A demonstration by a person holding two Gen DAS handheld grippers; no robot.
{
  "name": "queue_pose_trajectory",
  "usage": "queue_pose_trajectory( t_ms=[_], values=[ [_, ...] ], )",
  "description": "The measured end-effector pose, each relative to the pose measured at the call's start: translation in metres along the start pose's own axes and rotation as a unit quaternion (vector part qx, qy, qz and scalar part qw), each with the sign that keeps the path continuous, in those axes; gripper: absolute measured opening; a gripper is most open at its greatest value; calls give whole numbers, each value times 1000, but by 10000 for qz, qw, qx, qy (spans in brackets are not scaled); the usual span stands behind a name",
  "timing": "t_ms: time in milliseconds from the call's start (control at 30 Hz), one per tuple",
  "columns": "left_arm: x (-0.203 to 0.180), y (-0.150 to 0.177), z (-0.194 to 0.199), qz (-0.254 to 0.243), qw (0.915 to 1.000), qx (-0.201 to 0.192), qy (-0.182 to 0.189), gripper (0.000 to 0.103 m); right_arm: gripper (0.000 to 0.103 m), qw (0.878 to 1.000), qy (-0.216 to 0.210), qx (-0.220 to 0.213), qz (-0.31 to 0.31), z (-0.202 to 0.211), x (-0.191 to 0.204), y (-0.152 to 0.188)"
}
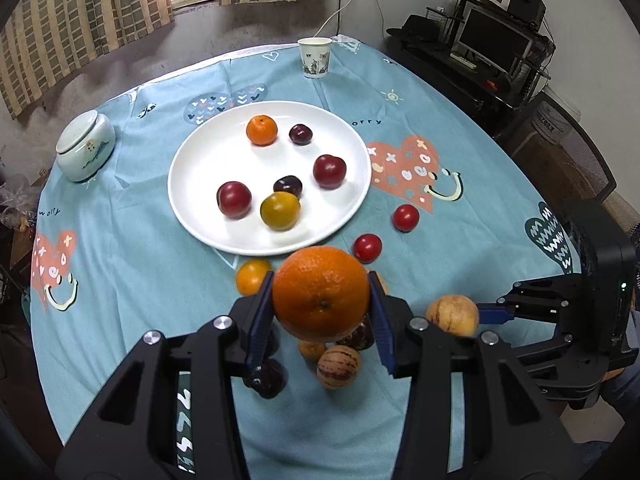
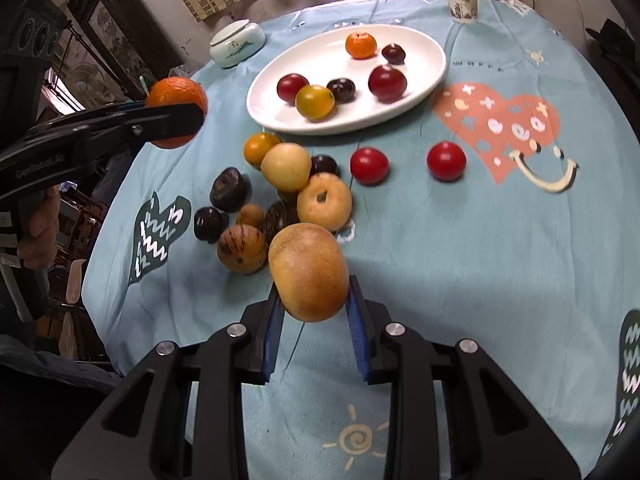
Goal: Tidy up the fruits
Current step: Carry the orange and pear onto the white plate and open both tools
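Note:
My left gripper (image 1: 320,300) is shut on a big orange (image 1: 320,294), held above the table just in front of the white plate (image 1: 192,200); the same orange (image 2: 176,94) shows at the left of the right wrist view. My right gripper (image 2: 314,300) is shut on a tan round fruit (image 2: 308,272), lifted near the pile of loose fruit (image 2: 280,200). The plate (image 2: 424,76) carries a small orange (image 1: 261,130), several dark red plums and a yellow-green fruit (image 1: 280,211). Two red fruits (image 1: 405,218) (image 1: 367,247) lie on the cloth beside the plate.
A paper cup (image 1: 315,57) stands at the table's far edge. A lidded ceramic jar (image 1: 85,145) sits at the far left. The round table wears a blue patterned cloth (image 1: 120,280). A dark desk with a monitor (image 1: 492,40) stands beyond the right side.

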State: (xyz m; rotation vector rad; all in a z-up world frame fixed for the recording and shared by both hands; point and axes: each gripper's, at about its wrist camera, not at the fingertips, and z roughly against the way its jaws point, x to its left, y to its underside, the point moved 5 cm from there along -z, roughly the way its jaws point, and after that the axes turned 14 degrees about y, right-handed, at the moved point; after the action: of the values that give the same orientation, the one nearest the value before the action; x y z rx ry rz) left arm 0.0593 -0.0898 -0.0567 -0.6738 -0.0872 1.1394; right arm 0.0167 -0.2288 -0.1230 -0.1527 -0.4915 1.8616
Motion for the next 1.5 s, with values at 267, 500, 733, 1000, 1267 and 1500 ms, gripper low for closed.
queue_pose_trajectory(
  t_ms=[267,500,733,1000,1267,1500],
  values=[
    [11,-19,-2,69,9999,-80,-39,45,31,9997,-9,-218,116,7,-4,-34],
    [33,-19,4,364,9991,-188,-139,45,31,9995,-106,-253,135,3,-7,-47],
    [63,-14,14,767,9966,-251,-148,45,31,9995,-128,-133,273,-7,-5,-48],
    [80,-71,-24,781,9963,-215,-277,45,31,9962,214,-672,519,-13,-1,-124],
    [109,-102,-81,932,9934,124,-657,45,31,9953,492,-549,627,-55,-7,-181],
    [133,-104,-103,1118,9901,264,-808,46,32,9962,649,-230,541,-93,-16,-203]
  ],
)
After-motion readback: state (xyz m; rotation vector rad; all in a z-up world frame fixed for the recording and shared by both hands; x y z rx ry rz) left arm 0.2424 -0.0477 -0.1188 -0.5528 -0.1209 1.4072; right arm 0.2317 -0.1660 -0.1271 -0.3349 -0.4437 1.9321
